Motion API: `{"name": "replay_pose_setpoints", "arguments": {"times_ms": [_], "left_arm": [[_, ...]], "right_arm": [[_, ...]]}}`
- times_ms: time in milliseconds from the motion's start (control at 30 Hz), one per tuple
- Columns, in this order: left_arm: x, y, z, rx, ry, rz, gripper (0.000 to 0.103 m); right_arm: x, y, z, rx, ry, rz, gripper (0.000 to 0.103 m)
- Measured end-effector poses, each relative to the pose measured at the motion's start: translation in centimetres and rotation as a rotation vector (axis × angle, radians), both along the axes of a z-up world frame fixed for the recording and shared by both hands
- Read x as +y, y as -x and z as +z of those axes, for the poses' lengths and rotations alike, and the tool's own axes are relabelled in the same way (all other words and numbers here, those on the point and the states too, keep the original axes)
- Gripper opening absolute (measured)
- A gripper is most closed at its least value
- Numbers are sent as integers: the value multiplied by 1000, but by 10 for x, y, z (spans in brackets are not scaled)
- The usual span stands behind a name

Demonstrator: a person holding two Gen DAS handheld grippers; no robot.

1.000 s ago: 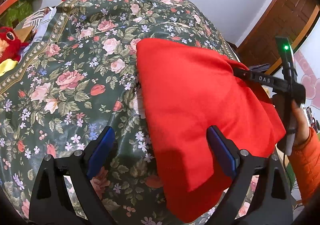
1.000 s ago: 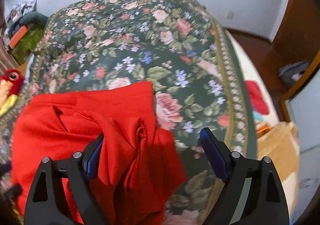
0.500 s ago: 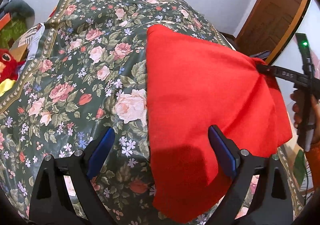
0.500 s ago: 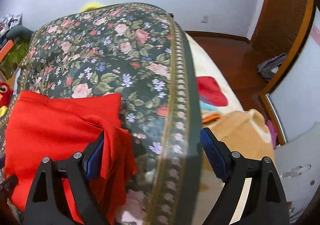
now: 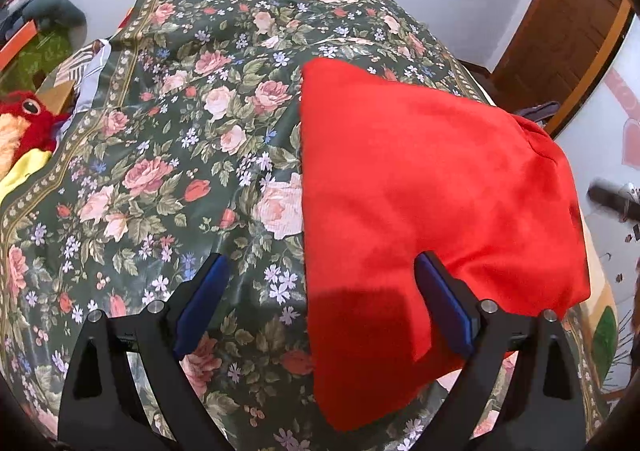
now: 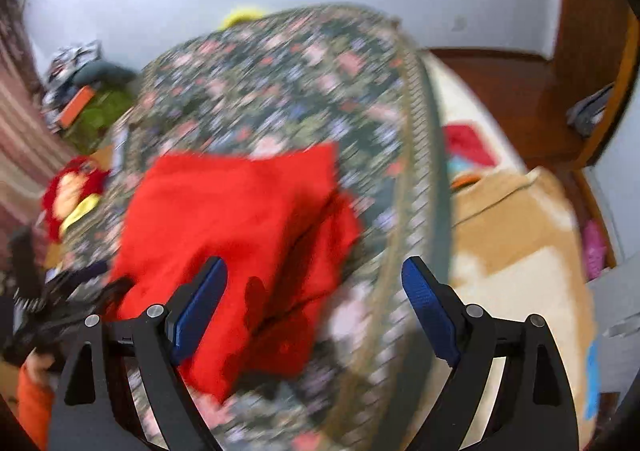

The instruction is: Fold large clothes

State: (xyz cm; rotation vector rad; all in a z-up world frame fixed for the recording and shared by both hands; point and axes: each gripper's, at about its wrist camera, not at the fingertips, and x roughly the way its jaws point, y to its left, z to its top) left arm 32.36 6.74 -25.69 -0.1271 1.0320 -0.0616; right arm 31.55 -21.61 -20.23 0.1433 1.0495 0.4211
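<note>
Garment (image 5: 432,203), red and folded, lies on the bed (image 5: 192,155) by its right edge, long axis running toward the far wall. The right gripper (image 6: 314,307) has drawn back off it, fingers spread; left gripper (image 5: 320,303) open, empty.

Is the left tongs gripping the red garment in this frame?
No: the left tongs are open, with the red garment lying loose on the floral bedspread and neither blue pad pinching it.
</note>
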Motion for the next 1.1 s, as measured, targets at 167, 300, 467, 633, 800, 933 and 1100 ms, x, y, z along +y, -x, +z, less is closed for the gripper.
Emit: {"name": "replay_pose_setpoints", "arguments": {"times_ms": [167,300,467,633,800,933,1100], "left_arm": [[-2,9,6,-18,-54,-4,96],[1,11,5,-19,-54,-14,96],[0,13,4,-24,-60,-16,97],[0,14,5,-39,-127,17,99],[17,20,11,-15,-5,13,99],[17,24,18,-8,-12,1,98],[15,28,27,-29,-52,-15,98]], "right_arm": [[34,15,-51,98,108,96,87],[23,10,-72,131,97,94,87],[16,15,-63,15,259,126,87],[-16,5,-81,-18,613,-32,46],[-84,5,-80,202,188,-188,49],[-67,9,-54,98,166,-128,74],[-30,2,-31,44,44,-16,81]]}}
